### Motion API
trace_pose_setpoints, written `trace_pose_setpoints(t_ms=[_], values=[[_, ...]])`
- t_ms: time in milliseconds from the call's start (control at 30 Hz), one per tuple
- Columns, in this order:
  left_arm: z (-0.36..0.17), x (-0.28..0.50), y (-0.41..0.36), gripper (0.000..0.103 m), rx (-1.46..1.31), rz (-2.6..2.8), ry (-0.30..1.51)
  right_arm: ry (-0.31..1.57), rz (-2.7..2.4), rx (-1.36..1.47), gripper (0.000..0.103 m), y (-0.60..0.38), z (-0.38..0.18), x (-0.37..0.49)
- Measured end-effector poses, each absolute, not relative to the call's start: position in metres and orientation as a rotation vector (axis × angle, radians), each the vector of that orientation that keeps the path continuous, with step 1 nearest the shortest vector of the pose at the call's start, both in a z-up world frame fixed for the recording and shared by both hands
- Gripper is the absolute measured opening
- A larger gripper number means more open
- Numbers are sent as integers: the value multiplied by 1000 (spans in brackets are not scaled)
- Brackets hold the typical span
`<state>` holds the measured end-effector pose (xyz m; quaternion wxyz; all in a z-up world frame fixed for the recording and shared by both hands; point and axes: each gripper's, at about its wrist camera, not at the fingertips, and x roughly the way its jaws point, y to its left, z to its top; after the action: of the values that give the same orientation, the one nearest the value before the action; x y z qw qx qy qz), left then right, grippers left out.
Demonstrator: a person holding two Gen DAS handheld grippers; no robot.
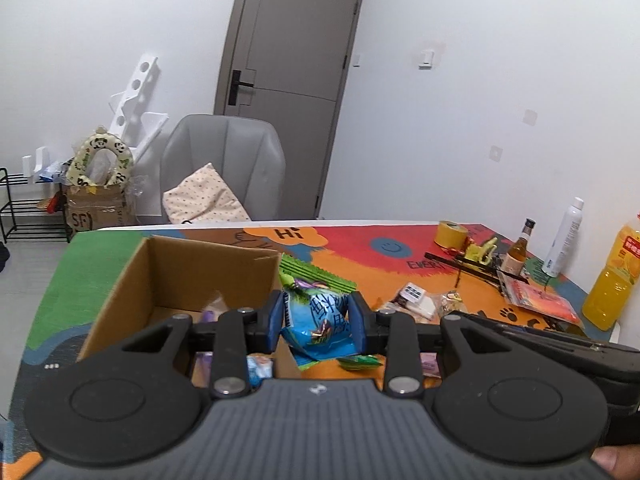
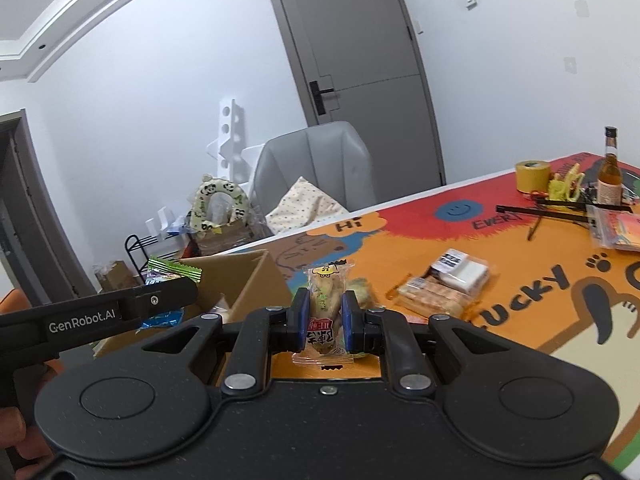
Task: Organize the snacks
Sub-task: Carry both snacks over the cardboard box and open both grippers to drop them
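Snacks are gripped in both — left hand-held gripper (image 1: 318, 322) clamps a blue packet (image 1: 320, 326), right hand-held gripper (image 2: 324, 320) pinches a clear-wrapped snack (image 2: 325, 312) — slick wrappers could slip before reaching the cardboard box (image 1: 192, 268).

Bright, even light; fisheye-bent edges

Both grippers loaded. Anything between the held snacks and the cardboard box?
Nothing visible blocks either. The left gripper holds a blue snack bag beside the open-topped cardboard box, whose near right wall is the only edge to clear. The right gripper holds a clear-wrapped snack; the left gripper hangs close to the box on its path.
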<state>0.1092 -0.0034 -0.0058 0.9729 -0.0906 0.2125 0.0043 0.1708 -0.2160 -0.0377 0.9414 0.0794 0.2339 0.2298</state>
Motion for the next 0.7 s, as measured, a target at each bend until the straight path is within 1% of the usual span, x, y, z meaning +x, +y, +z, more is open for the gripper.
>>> trace_pose_setpoints(t_ms=[367,700], values=[[-7,114,42,33,-214,87,431,476,535,137,15,-179,-35,177],[-19,124,79,34,-265,140,476,493,561,121,15,-147,-35,185]])
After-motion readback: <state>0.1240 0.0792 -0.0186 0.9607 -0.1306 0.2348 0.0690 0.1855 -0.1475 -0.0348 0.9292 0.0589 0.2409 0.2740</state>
